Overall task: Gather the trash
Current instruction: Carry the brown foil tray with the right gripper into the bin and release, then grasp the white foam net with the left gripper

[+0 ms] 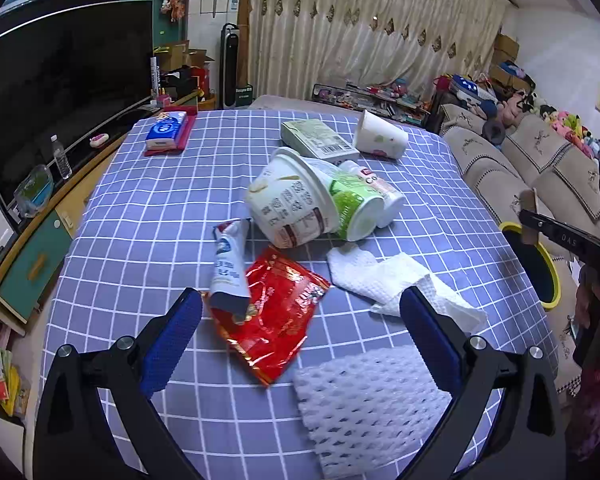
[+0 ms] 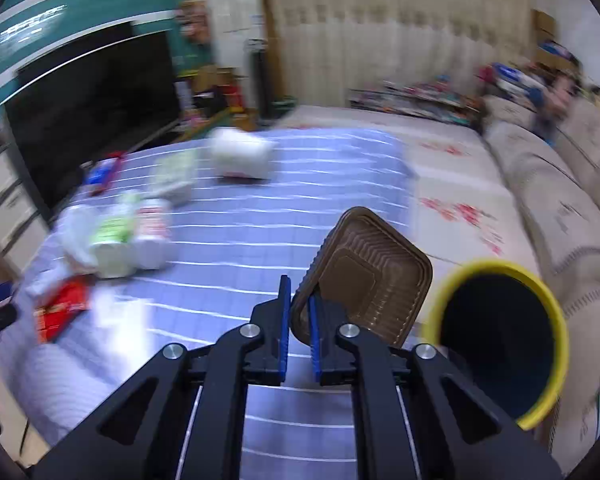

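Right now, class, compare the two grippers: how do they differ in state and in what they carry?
The left gripper stands wide open with nothing between its fingers, while the right gripper is shut on the rim of a brown plastic tray. The left one hovers over the red wrapper on the checked cloth; the right one holds its tray beside the yellow-rimmed bin. Both have black arms and blue pads.

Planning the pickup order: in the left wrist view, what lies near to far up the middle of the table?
Foam net → red wrapper → big white cup → green carton
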The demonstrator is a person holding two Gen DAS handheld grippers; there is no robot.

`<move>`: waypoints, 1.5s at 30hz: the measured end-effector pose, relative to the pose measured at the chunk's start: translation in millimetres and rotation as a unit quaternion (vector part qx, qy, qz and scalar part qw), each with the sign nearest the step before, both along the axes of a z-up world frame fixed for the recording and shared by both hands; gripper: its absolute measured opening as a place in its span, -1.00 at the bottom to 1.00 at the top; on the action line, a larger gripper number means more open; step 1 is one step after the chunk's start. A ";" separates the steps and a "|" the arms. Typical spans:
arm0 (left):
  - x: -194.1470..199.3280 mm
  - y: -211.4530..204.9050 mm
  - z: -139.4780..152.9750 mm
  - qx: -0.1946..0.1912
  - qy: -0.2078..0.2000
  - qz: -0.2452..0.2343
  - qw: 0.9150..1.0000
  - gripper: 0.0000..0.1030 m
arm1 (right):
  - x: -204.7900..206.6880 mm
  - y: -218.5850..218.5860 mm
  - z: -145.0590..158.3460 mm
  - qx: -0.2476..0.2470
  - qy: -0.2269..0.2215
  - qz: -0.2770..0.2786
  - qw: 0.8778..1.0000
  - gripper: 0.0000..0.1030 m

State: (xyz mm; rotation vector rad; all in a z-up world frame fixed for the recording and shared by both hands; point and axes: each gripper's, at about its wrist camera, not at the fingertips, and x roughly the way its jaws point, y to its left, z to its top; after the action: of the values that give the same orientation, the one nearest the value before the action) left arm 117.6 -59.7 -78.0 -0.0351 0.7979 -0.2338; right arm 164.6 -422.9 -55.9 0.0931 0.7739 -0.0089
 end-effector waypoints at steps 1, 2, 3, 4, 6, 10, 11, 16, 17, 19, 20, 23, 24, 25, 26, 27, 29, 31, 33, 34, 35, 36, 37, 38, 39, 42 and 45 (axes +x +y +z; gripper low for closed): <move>0.7 -2.5 -0.7 0.000 0.001 -0.002 1.000 0.90 | -0.9 -15.0 -4.3 -0.001 0.004 -0.017 1.000 -0.84; 1.7 -5.1 -1.4 0.001 0.002 -0.004 1.000 0.90 | -1.1 -27.8 -8.3 -0.002 0.009 -0.032 0.999 -0.84; 1.9 -6.5 -1.3 0.001 0.002 -0.005 1.000 0.90 | -0.8 -46.0 -14.9 -0.003 0.015 -0.054 0.998 -0.84; 2.7 -8.4 -1.3 0.003 0.002 -0.006 1.000 0.90 | -0.3 -60.1 -21.9 -0.003 0.023 -0.070 0.997 -0.84; 4.1 -12.6 -1.7 0.007 0.003 -0.008 1.000 0.89 | 2.2 -88.1 -37.4 -0.004 0.042 -0.097 0.994 -0.84; 9.2 -20.2 -3.5 0.015 0.004 -0.007 1.000 0.90 | 9.9 -128.5 -70.2 -0.003 0.081 -0.128 0.988 -0.84; 11.2 -22.2 -4.2 0.018 0.006 -0.006 1.000 0.90 | 13.0 -137.9 -80.5 -0.005 0.096 -0.134 0.986 -0.84; 14.6 -29.9 -8.8 0.029 0.011 -0.010 0.999 0.90 | 23.6 -153.1 -115.7 -0.003 0.132 -0.153 0.979 -0.83; 15.3 -30.9 -9.4 0.031 0.012 -0.010 0.999 0.90 | 24.5 -157.8 -121.6 -0.001 0.138 -0.158 0.978 -0.83; 17.2 -33.1 -12.0 0.032 0.014 -0.012 0.999 0.90 | 28.0 -162.4 -128.5 0.001 0.146 -0.164 0.976 -0.83; 18.1 -33.9 -13.2 0.033 0.016 -0.012 0.999 0.90 | 28.6 -165.7 -132.3 0.001 0.151 -0.168 0.974 -0.83; 20.5 -34.8 -16.4 0.034 0.019 -0.014 0.999 0.90 | 27.6 -171.4 -138.9 -0.002 0.160 -0.176 0.971 -0.81; 21.4 -34.5 -16.6 0.034 0.020 -0.014 0.999 0.89 | 27.7 -172.3 -139.8 -0.003 0.163 -0.178 0.971 -0.79; 22.3 -34.4 -17.3 0.033 0.020 -0.014 0.999 0.90 | 28.0 -173.7 -140.8 -0.003 0.163 -0.180 0.970 -0.70; 23.3 -34.2 -18.0 0.033 0.021 -0.014 0.999 0.90 | 27.6 -175.5 -141.7 -0.003 0.164 -0.184 0.969 -0.59; 23.1 -33.7 -18.7 0.033 0.022 -0.015 0.999 0.90 | 27.2 -174.8 -140.7 -0.003 0.164 -0.185 0.969 -0.55; 24.1 -33.8 -19.9 0.033 0.022 -0.015 0.999 0.90 | 27.4 -175.3 -140.2 -0.004 0.162 -0.188 0.969 -0.53; 25.1 -33.2 -21.3 0.032 0.023 -0.015 0.999 0.90 | 24.5 -174.6 -138.5 -0.004 0.160 -0.188 0.969 -0.50; 25.4 -32.9 -21.9 0.031 0.024 -0.015 0.999 0.90 | 23.9 -174.1 -137.2 -0.005 0.159 -0.190 0.969 -0.37; 25.6 -32.5 -22.3 0.031 0.024 -0.016 0.999 0.90 | 22.9 -174.2 -136.3 -0.005 0.157 -0.191 0.969 -0.35; 25.8 -32.4 -22.2 0.031 0.023 -0.016 0.999 0.90 | 22.4 -174.4 -135.6 -0.005 0.156 -0.193 0.969 -0.35; 25.7 -32.3 -22.1 0.030 0.023 -0.016 0.999 0.90 | 21.9 -174.2 -133.8 -0.005 0.154 -0.194 0.969 -0.35; 25.4 -32.2 -21.5 0.029 0.022 -0.016 0.999 0.90 | 20.6 -173.1 -131.8 -0.004 0.151 -0.195 0.969 -0.35; 24.7 -32.2 -20.5 0.028 0.020 -0.017 0.999 0.90 | 19.2 -172.5 -130.1 -0.003 0.148 -0.195 0.969 -0.35; 23.4 -32.2 -19.3 0.028 0.019 -0.020 0.999 0.90 | 17.5 -171.2 -128.2 -0.002 0.146 -0.195 0.970 -0.35; 16.7 -34.1 -14.8 0.023 0.017 -0.040 0.999 0.89 | 11.1 -168.0 -122.6 -0.001 0.140 -0.193 0.971 -0.34; 6.7 -37.9 -10.5 0.021 0.013 -0.070 0.997 0.90 | 6.0 -165.2 -117.4 0.000 0.134 -0.192 0.972 -0.34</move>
State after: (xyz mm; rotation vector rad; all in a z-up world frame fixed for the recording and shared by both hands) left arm 124.4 -97.6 -88.5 0.0580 0.8317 -0.3489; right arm 170.6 -588.0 -173.3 0.2443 1.0170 -0.3955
